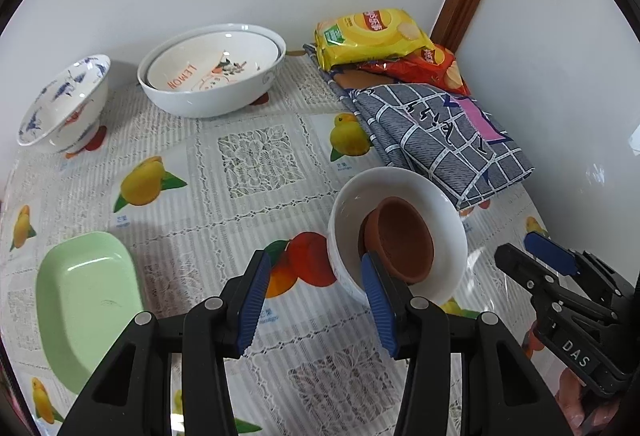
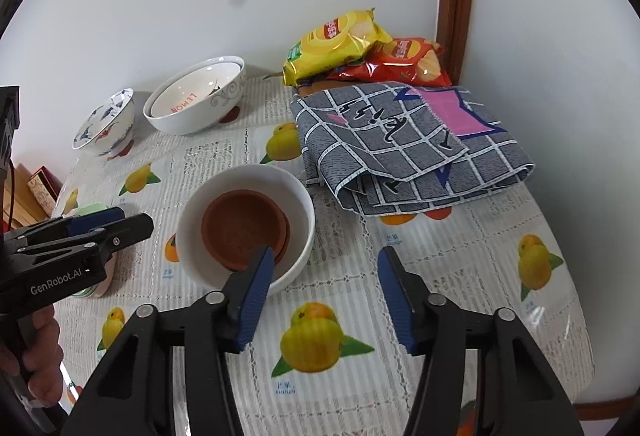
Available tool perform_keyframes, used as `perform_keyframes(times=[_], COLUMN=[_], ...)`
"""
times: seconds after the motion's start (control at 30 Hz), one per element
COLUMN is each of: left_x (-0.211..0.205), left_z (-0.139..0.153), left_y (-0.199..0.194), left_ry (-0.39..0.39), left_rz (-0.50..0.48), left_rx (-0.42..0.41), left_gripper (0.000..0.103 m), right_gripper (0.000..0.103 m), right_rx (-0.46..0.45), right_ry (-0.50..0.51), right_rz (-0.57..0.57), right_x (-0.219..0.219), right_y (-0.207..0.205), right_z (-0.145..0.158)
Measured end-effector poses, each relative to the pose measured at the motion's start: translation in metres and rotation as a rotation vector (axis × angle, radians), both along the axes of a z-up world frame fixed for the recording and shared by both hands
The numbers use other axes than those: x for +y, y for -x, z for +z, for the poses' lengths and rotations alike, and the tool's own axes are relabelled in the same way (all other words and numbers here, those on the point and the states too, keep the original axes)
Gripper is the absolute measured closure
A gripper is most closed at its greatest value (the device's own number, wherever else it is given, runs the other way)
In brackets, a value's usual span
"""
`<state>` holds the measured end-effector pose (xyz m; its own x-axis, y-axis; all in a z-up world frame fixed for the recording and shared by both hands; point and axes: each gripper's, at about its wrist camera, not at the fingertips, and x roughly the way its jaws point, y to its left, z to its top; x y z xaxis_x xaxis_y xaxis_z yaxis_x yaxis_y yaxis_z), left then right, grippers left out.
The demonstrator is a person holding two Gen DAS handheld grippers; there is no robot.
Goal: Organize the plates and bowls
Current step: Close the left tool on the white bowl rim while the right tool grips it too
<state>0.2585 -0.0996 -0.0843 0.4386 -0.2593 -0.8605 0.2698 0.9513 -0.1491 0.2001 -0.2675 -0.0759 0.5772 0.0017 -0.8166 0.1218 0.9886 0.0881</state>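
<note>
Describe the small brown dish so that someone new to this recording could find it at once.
Start at the folded grey checked cloth near the table's corner; just in front of it stands a plain white bowl. The brown dish lies inside that bowl. It is the only matt, terracotta-coloured piece; the other crockery is glossy white, patterned or pale green.

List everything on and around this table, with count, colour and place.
white bowl: 1, white, table centre
brown dish: 1, terracotta, inside the white bowl
large bowl: 1, white, far side by the wall
lemon bowl: 1, cream, nested in the large bowl
blue-patterned bowl: 1, white and blue, far left
green dish: 1, pale green, near left
chip bags: 2, yellow and red, back corner
folded cloth: 1, grey check, right
left gripper: 1, black and blue, open
right gripper: 1, black and blue, open
</note>
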Motion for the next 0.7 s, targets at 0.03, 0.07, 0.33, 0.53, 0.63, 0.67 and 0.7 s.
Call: perform_keyframes(times=[0.03, 0.07, 0.33, 0.53, 0.63, 0.67, 0.7], left_x=[0.000, -0.001, -0.009, -0.015, -0.020, -0.021, -0.021], left_z=[-0.002, -0.004, -0.023, -0.035, -0.040, -0.041, -0.042], left_y=[-0.003, -0.004, -0.021, -0.029, -0.031, -0.032, -0.033], left_ry=[0.001, 0.002, 0.016, 0.003, -0.010, -0.015, -0.016], left_rz=[0.002, 0.002, -0.004, -0.008, -0.016, -0.016, -0.017], left_rx=[0.005, 0.009, 0.050, 0.075, 0.084, 0.087, 0.088], left_gripper=[0.058, 0.058, 0.058, 0.058, 0.058, 0.058, 0.058], right_gripper=[0.054, 0.055, 0.068, 0.075, 0.079, 0.080, 0.080], right_rx=[0.005, 0.011, 0.073, 0.119, 0.136, 0.143, 0.153], right_ry=[-0.004, -0.007, -0.049, -0.067, -0.058, -0.058, -0.059], right_rz=[0.002, 0.004, 0.034, 0.017, 0.009, 0.007, 0.004], right_x=[0.000, 0.000, 0.003, 0.000, 0.000, 0.000, -0.001], right_y=[-0.004, -0.008, -0.038, -0.051, -0.056, -0.058, -0.059], right_z=[-0.002, -0.005, -0.029, -0.043, -0.050, -0.052, -0.054])
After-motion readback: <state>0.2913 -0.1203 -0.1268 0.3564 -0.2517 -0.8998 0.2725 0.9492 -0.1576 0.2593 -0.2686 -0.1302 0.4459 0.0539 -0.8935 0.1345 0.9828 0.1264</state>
